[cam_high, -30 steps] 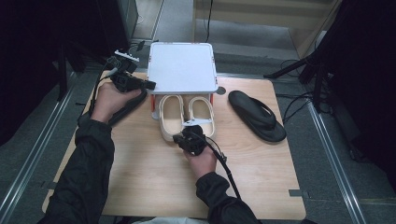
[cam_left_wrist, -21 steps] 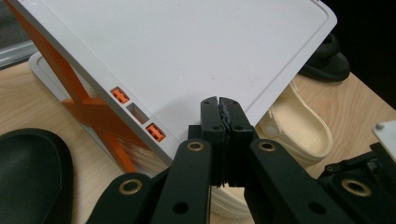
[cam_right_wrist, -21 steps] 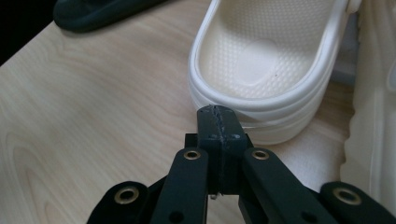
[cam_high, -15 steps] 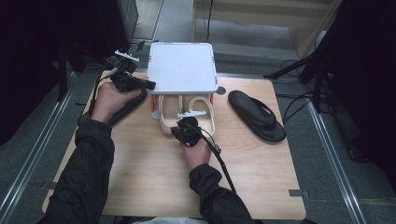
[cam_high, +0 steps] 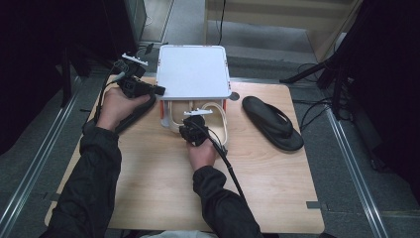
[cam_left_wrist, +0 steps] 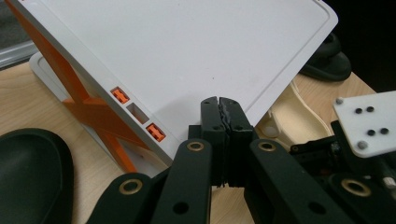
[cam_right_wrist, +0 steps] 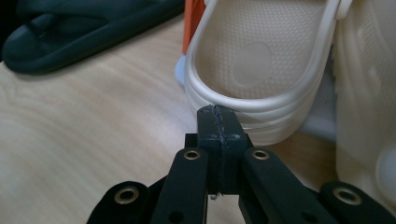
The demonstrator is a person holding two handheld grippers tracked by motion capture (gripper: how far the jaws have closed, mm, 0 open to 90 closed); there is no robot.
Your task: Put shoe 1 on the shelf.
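A pair of cream clogs (cam_high: pixel 218 119) lies partly under a white shelf (cam_high: pixel 194 69) with orange legs. My right gripper (cam_high: pixel 194 124) is shut, and its tips (cam_right_wrist: pixel 217 116) press against the heel of the left clog (cam_right_wrist: pixel 252 60); the second clog (cam_right_wrist: pixel 364 93) lies beside it. At the shelf's left front corner my left gripper (cam_high: pixel 159 90) is shut with nothing in it, its tips (cam_left_wrist: pixel 220 105) at the edge of the shelf's top (cam_left_wrist: pixel 187 56). A black sandal (cam_high: pixel 133 114) lies under my left hand, also seen in the left gripper view (cam_left_wrist: pixel 28 177).
Another black sandal (cam_high: pixel 272 121) lies on the right of the wooden table (cam_high: pixel 163 198), and shows far off in the right gripper view (cam_right_wrist: pixel 84 28). The table's front half is bare wood. Metal rails and cables run along the floor on both sides.
My right gripper has moved away from me toward the shelf, and the cream clogs have slid further under it. The left hand has stayed put.
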